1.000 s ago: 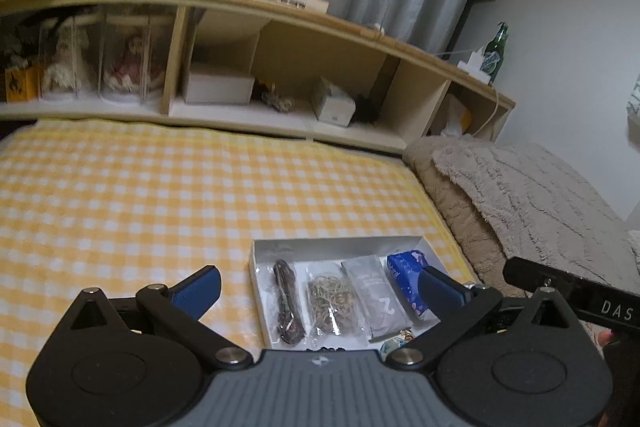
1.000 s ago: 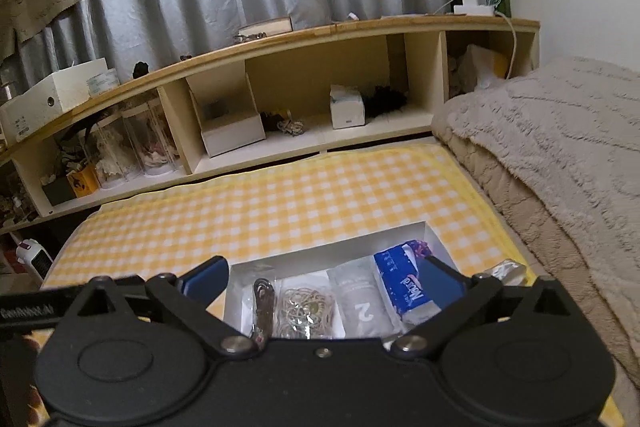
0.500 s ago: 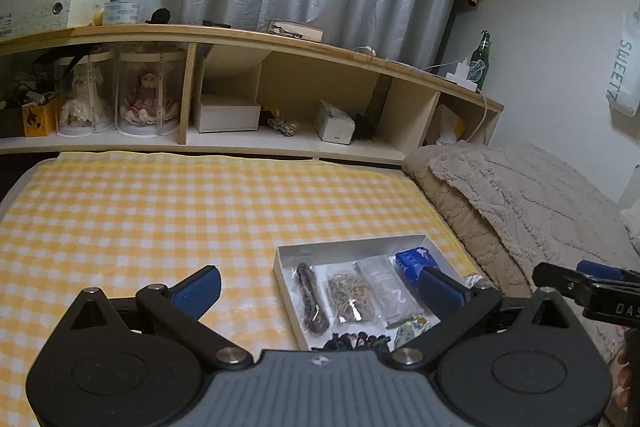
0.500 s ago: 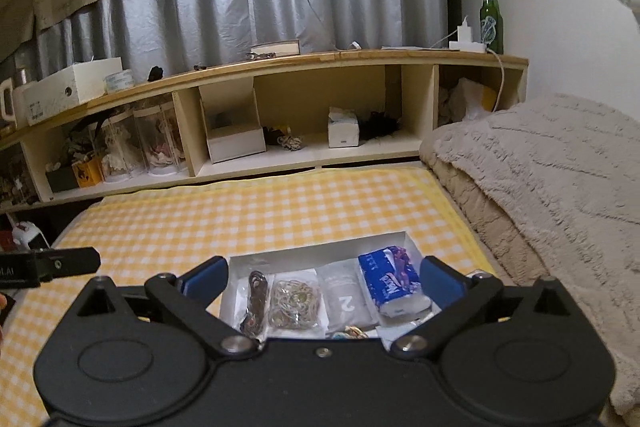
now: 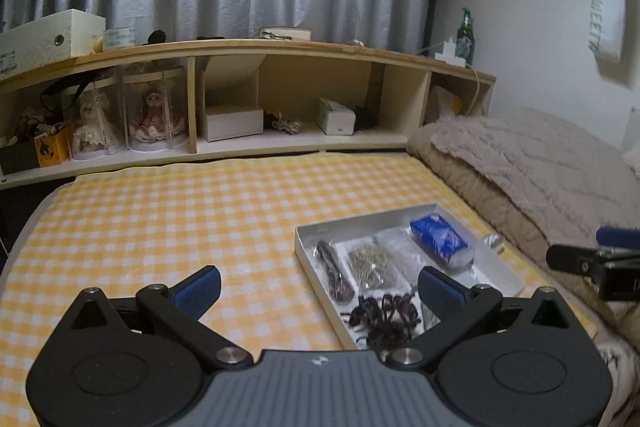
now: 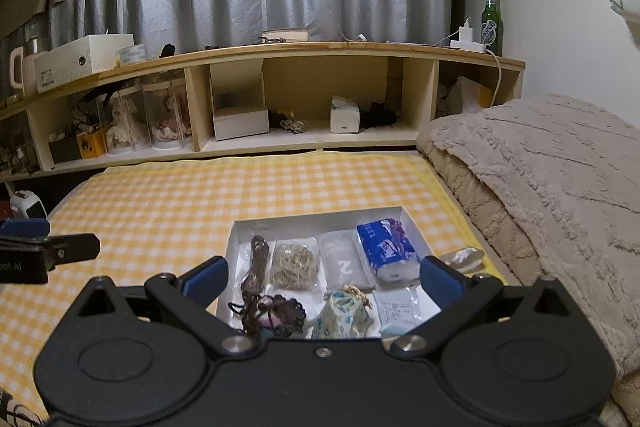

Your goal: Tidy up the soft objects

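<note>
Both grippers — left gripper [image 5: 318, 285], right gripper [image 6: 322, 277] — spread, empty; tray [image 6: 240, 227] front edge hidden, contents perhaps pouches.

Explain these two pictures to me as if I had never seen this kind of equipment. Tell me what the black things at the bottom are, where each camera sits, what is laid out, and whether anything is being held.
There is no robot here. A person holds a two-finger gripper in each hand, and each one carries a wide-angle camera that looks forward along its fingers. One picture comes from the left gripper, the other from the right gripper. The black shapes with blue pads are those fingers.

Both grippers are open and hold nothing.

On the yellow checked cloth lies a shallow white tray. In it are a blue tissue pack, a bag of rubber bands, a grey pouch, a dark cord, a dark crocheted piece and a small patterned drawstring pouch. A beige blanket lies to the right.
</note>
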The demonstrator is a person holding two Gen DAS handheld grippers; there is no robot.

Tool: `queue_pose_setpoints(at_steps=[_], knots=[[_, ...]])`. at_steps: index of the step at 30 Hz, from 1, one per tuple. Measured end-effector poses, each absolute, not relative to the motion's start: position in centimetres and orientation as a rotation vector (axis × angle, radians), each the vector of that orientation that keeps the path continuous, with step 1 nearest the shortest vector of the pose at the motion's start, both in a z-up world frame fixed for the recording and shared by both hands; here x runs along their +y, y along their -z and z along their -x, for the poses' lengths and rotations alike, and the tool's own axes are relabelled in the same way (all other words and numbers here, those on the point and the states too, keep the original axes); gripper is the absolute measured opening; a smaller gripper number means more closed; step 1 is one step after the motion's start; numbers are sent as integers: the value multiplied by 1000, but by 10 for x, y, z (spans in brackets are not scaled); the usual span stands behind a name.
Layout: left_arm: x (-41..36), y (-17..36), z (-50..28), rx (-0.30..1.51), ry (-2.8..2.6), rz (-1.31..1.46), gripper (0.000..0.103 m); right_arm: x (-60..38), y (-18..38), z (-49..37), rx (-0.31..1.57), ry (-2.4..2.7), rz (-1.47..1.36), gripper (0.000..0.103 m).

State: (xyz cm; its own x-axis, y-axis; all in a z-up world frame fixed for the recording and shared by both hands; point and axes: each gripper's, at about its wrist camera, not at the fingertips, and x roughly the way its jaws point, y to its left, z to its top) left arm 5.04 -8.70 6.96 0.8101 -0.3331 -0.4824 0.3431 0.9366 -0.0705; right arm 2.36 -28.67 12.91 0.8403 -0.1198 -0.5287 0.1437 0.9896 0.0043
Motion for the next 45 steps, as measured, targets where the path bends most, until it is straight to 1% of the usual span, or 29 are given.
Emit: queue_pose_setpoints(at_steps=[8, 23, 45], knots=[[-82, -47, -36, 524, 363, -50, 103, -276, -111, -9, 581, 155, -24, 103], [-76, -29, -26, 515, 330, -66, 103, -259, -89, 8, 564, 191, 31, 103], [-73, -23, -23, 519, 315, -73, 103, -259, -86, 9, 559, 199, 22, 103]])
